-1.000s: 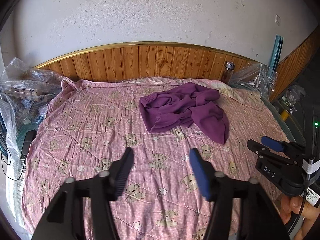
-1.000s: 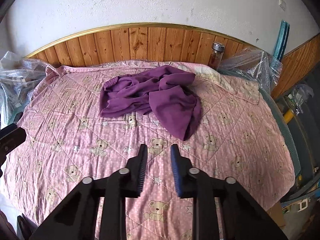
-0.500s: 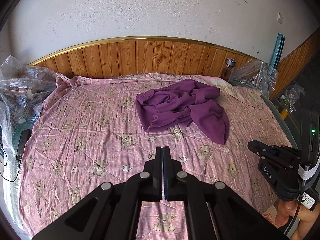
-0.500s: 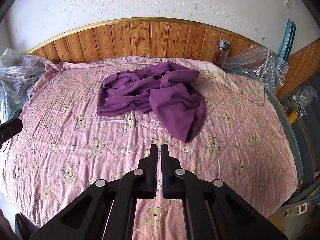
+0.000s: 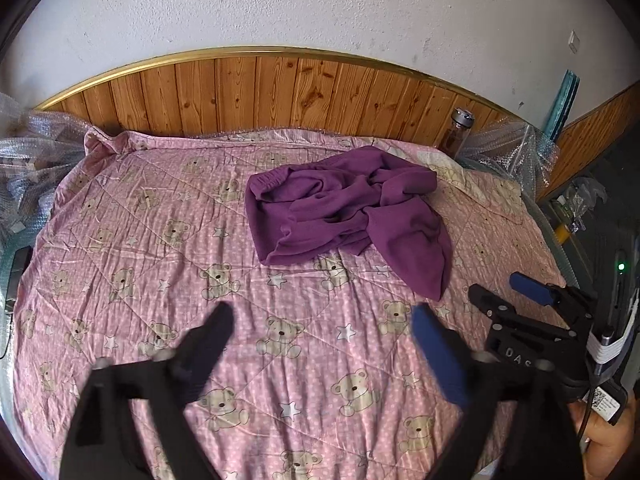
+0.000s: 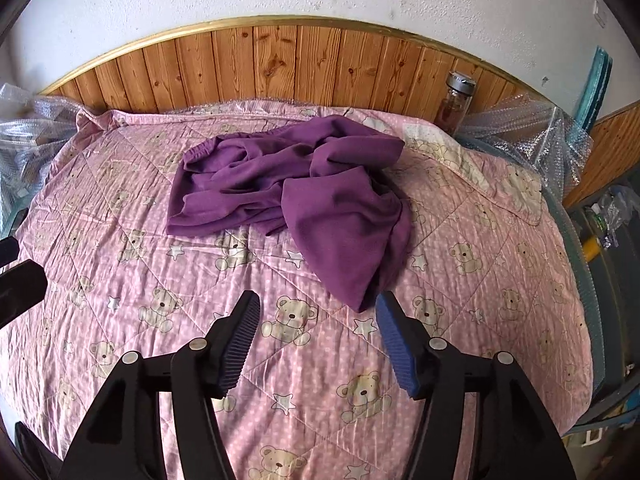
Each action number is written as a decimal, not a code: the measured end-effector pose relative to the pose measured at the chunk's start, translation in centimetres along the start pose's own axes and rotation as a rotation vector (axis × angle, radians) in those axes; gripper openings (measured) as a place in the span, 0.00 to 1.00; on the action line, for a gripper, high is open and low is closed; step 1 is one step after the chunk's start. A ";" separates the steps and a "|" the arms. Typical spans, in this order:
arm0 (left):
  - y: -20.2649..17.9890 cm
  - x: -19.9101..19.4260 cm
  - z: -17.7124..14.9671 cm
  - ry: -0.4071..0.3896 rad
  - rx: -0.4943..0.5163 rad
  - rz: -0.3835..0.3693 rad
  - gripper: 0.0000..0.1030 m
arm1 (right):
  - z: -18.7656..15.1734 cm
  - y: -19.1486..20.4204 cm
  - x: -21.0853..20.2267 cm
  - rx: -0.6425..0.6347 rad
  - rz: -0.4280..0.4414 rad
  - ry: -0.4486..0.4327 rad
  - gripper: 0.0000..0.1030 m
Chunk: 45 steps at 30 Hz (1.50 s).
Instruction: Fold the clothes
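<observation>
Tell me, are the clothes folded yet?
Not yet. Nothing looks done: the purple garment lies crumpled on the quilt. Nothing is in hand: the left tool and right tool hover open above the quilt, short of it. Grabbing, spreading and folding all remain.

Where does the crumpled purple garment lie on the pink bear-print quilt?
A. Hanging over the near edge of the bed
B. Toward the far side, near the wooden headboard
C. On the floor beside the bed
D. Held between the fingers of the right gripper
B: the crumpled purple garment lies on the pink bear-print quilt toward the wooden headboard, and both open grippers are short of it.
</observation>
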<state>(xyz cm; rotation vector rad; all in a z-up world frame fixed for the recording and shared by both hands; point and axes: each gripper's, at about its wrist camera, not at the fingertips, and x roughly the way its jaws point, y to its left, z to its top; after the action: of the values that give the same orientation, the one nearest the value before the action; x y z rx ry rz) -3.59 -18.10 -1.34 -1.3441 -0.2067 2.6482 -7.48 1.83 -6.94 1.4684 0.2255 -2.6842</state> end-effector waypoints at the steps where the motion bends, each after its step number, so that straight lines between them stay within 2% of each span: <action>1: -0.1 0.7 0.2 0.011 -0.005 0.009 0.99 | 0.1 -0.1 1.3 -0.011 -0.002 0.018 0.60; 5: -0.2 3.9 1.1 0.061 -0.003 0.043 0.99 | 1.1 -1.6 5.9 -0.006 0.005 0.083 0.60; 10: 0.2 8.2 2.6 0.104 -0.017 0.084 0.99 | 3.7 -3.3 9.5 0.030 0.032 0.105 0.60; 16: 0.7 12.0 4.6 0.137 -0.032 0.117 0.99 | 5.4 -3.8 11.6 0.041 0.069 0.118 0.60; 23: 0.6 15.8 5.8 0.178 -0.059 0.124 0.99 | 5.8 -4.6 13.7 0.036 0.056 0.161 0.61; 26: 0.2 17.4 6.3 0.186 -0.059 0.131 0.99 | 5.5 -4.6 15.9 0.009 0.041 0.193 0.60; 27: 0.1 18.0 6.6 0.185 -0.055 0.132 0.99 | 5.3 -4.6 16.9 -0.002 0.040 0.211 0.48; 28: 0.0 18.7 6.8 0.187 -0.051 0.134 0.99 | 5.0 -4.6 17.7 -0.013 0.041 0.228 0.14; 29: -0.1 19.3 7.0 0.193 -0.049 0.133 0.99 | 4.8 -4.9 18.3 -0.023 0.047 0.243 0.05; 31: -0.2 20.3 7.4 0.197 -0.047 0.131 0.99 | 4.7 -6.2 17.9 -0.018 0.051 0.221 0.03; 35: -0.3 21.2 8.3 0.190 -0.031 0.136 0.99 | 4.4 -12.6 14.2 0.074 -0.053 0.127 0.02; 38: -0.1 21.7 8.8 0.180 -0.028 0.142 0.99 | 2.6 -17.9 14.4 0.157 -0.134 0.174 0.02; 39: 0.0 21.9 8.9 0.178 -0.032 0.144 0.99 | 2.1 -19.2 14.9 0.181 -0.143 0.198 0.02; 41: 0.3 22.9 9.2 0.180 -0.040 0.146 0.99 | 2.3 -20.1 14.8 0.222 -0.111 0.192 0.03; 42: 0.2 23.6 9.3 0.187 -0.040 0.146 0.99 | 2.9 -19.9 14.3 0.225 -0.093 0.174 0.07; 43: 0.1 24.5 9.4 0.197 -0.036 0.142 0.99 | 3.6 -19.5 13.8 0.229 -0.069 0.151 0.16; 44: -0.1 25.4 9.5 0.208 -0.031 0.133 0.99 | 4.4 -19.0 13.1 0.236 -0.034 0.114 0.19; 45: -0.4 26.3 9.7 0.219 -0.023 0.122 0.99 | 5.3 -18.4 12.6 0.239 -0.001 0.074 0.31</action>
<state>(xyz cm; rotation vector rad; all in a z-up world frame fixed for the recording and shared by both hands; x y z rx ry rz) -26.65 -12.72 -16.28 -1.6904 -0.1306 2.5725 -21.16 19.16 -12.99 1.6311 -0.0953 -2.7386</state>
